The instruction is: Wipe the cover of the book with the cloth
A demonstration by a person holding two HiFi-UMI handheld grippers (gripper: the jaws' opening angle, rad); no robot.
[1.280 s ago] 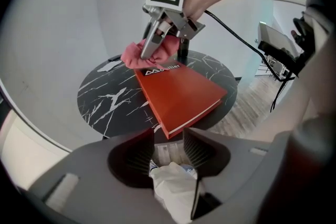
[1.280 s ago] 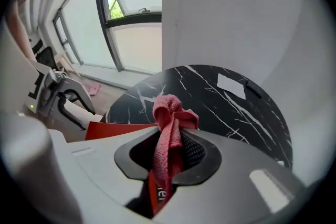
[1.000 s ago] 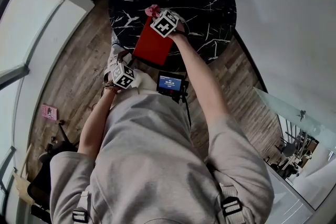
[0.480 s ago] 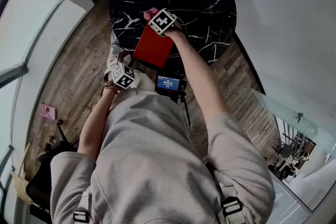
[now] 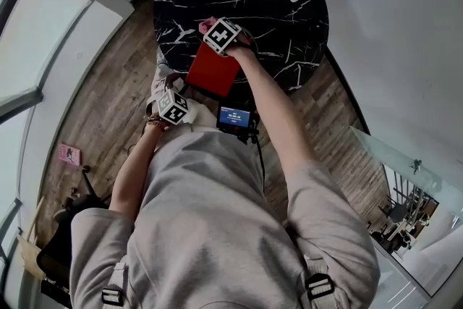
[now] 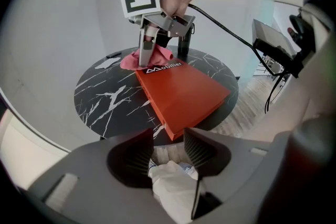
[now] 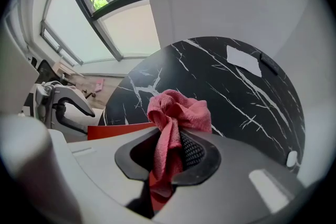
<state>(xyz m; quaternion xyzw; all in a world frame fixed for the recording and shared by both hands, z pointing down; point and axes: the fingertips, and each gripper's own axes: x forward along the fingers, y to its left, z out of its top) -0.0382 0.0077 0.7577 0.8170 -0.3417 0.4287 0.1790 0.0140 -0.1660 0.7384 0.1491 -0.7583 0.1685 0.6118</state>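
Now right gripper, jaws clamped on cloth, sits at book's far end; cover runs nearward to left gripper, jaws apart.

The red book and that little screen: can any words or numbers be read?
book cover: white print, roughly "Mobiler", not certain.
small screen: bright figures, too small to read.
marker cubes: square patterns only, no words.

White lettering on the red book cannot be read.
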